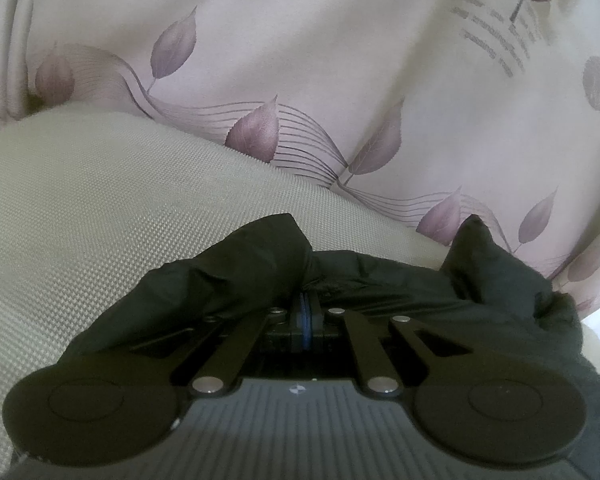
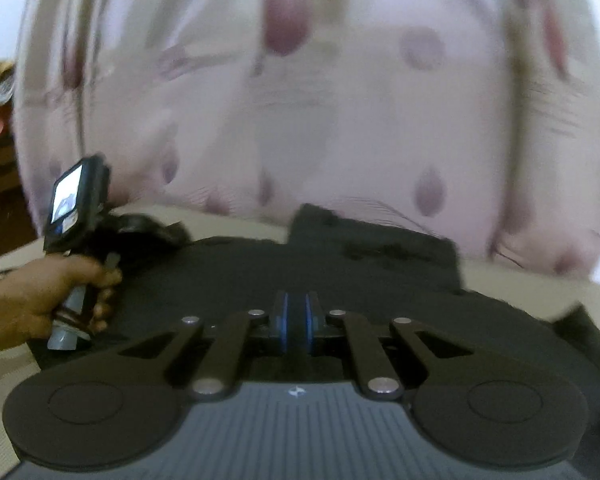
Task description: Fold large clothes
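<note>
One black garment spread on a pale woven surface, before a leaf-print curtain.

The curtain hangs behind the woven surface; the black garment lies flat along its near edge. Two grippers: the left gripper is clenched on a bunched fold of garment; the right gripper has its fingers pressed together, gripping nothing visible, above the cloth.

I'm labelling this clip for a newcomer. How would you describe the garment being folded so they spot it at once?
Find the pale curtain printed with mauve leaves, then the beige woven surface below it. The black garment lies there, the only dark cloth, a bunch of it pinched in the left gripper.
</note>
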Demonstrator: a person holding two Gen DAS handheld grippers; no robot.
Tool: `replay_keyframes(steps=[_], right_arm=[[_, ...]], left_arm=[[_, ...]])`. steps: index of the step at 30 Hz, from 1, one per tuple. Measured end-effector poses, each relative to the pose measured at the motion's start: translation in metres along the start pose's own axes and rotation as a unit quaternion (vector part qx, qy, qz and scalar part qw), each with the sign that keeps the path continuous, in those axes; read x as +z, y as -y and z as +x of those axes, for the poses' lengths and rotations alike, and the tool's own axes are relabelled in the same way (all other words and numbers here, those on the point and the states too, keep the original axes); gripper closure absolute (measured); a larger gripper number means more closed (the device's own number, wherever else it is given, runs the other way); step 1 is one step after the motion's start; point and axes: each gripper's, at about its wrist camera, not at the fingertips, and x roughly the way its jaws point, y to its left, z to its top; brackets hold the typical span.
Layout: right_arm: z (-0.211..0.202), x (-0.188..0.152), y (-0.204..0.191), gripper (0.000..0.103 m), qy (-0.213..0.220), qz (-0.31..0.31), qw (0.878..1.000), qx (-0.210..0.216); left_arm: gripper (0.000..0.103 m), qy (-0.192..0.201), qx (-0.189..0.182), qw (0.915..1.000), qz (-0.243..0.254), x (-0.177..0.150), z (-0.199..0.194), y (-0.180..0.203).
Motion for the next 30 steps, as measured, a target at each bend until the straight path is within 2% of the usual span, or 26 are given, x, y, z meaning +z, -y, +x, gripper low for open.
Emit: replay_keyframes(steps=[3,6,7,9,11,12,14,16,17,19,23,24,26,28,30], right_arm=[[0.022,0.001,-0.015,0.095,-0.011,-0.009,1.000,0.018],[0.044,-0.007,-0.025,0.096,-0.041,-0.028,0.999,0.013],[0.051,-0.009,-0.026,0.096,-0.050,-0.023,0.998,0.011],[0.061,-0.014,-0.022,0.096,-0.079,-0.002,0.997,0.017],[0.067,-0.021,-0.016,0.096,-0.095,0.017,0.995,0.029],[0.069,-0.024,-0.011,0.096,-0.101,0.026,0.994,0.039],[0.072,-0.026,0.002,0.096,-0.109,0.063,0.990,0.060],[0.076,-0.030,0.015,0.096,-0.108,0.105,0.985,0.084],[0.077,-0.033,0.020,0.096,-0.106,0.123,0.982,0.094],[0.077,-0.037,0.025,0.096,-0.099,0.139,0.980,0.104],[0.075,-0.040,0.020,0.096,-0.086,0.127,0.983,0.100],[0.074,-0.041,0.019,0.096,-0.084,0.126,0.983,0.099],[0.072,-0.043,0.019,0.096,-0.081,0.127,0.984,0.099],[0.073,-0.042,0.020,0.096,-0.080,0.128,0.983,0.100],[0.075,-0.043,0.021,0.096,-0.078,0.129,0.983,0.100]], left_arm=[[0.092,-0.014,-0.014,0.9997,-0.017,0.004,0.003,-0.006],[0.092,-0.034,-0.021,0.9992,-0.006,0.011,0.005,-0.005],[0.093,-0.046,-0.032,0.9984,-0.008,0.016,0.006,-0.007],[0.086,-0.073,-0.066,0.9948,-0.024,0.029,0.004,-0.016],[0.059,-0.084,-0.123,0.9882,-0.037,0.048,-0.005,-0.030],[0.052,-0.084,-0.137,0.9864,-0.034,0.057,-0.011,-0.035],[0.028,-0.070,-0.150,0.9862,-0.004,0.076,-0.024,-0.047],[0.011,-0.079,-0.155,0.9838,0.043,0.087,-0.028,-0.058],[0.009,-0.092,-0.168,0.9792,0.067,0.090,-0.027,-0.066],[0.007,-0.117,-0.203,0.9692,0.078,0.087,-0.023,-0.081],[0.006,-0.189,-0.246,0.9463,0.089,0.068,-0.004,-0.100],[0.006,-0.206,-0.262,0.9385,0.091,0.063,0.003,-0.099],[0.005,-0.211,-0.309,0.9223,0.097,0.057,0.011,-0.095],[0.005,-0.233,-0.359,0.9004,0.076,0.054,0.029,-0.091],[0.005,-0.236,-0.383,0.8913,0.053,0.058,0.043,-0.091]])
